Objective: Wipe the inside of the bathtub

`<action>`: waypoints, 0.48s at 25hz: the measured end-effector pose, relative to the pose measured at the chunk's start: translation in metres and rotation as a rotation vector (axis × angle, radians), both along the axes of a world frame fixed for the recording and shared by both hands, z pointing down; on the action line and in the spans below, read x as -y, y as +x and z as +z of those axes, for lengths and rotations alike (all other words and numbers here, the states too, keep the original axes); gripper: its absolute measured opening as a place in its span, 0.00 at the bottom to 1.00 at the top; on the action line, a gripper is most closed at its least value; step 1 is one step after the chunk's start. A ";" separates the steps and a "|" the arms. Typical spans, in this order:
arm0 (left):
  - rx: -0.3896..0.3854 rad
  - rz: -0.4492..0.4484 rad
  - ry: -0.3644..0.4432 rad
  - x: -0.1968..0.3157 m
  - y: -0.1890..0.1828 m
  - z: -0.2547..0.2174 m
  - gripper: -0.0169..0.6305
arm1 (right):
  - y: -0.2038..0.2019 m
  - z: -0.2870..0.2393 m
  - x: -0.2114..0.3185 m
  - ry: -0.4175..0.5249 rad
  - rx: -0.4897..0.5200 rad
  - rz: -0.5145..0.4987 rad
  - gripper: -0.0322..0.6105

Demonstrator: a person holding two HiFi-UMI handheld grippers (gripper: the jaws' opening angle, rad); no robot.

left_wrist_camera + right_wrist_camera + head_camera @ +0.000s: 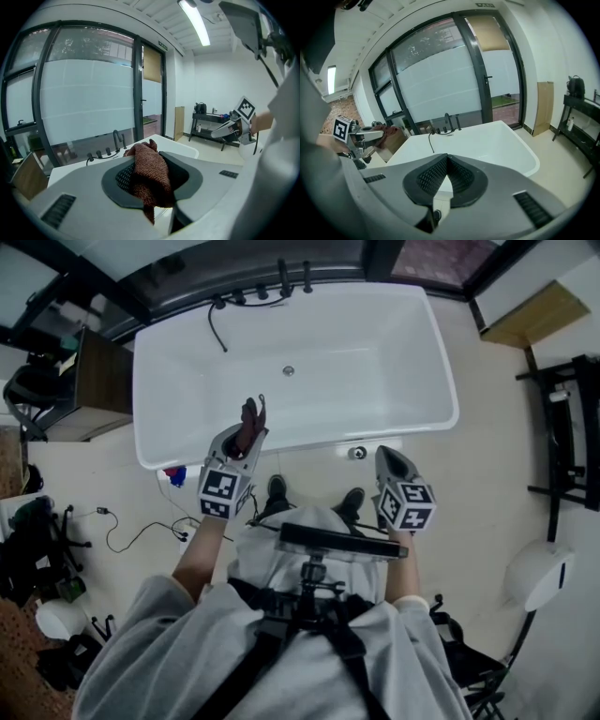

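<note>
Jaws of left gripper (148, 158) on cloth (151, 180)

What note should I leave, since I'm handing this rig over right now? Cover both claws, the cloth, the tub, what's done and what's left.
The left claw is shut on the brown cloth, raised by the near rim of the bathtub.
The right claw is shut and empty, also on the tub's near side.
The tub is empty and nothing touches its inside.
Done: the cloth is gripped.
Left: all the wiping, as far as I can see.
</note>
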State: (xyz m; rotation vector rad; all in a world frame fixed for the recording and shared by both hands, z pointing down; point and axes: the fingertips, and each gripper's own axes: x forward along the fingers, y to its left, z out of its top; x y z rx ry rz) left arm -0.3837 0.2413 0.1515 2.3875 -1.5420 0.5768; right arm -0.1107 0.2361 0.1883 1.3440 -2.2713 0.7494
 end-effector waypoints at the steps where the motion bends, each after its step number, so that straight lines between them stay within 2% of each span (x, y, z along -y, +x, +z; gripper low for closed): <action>1: -0.003 -0.004 0.000 0.000 -0.001 0.000 0.18 | 0.000 0.001 0.000 -0.003 -0.005 -0.003 0.05; 12: -0.023 -0.044 -0.027 -0.011 0.005 0.008 0.18 | 0.008 0.009 0.003 -0.021 -0.015 -0.026 0.05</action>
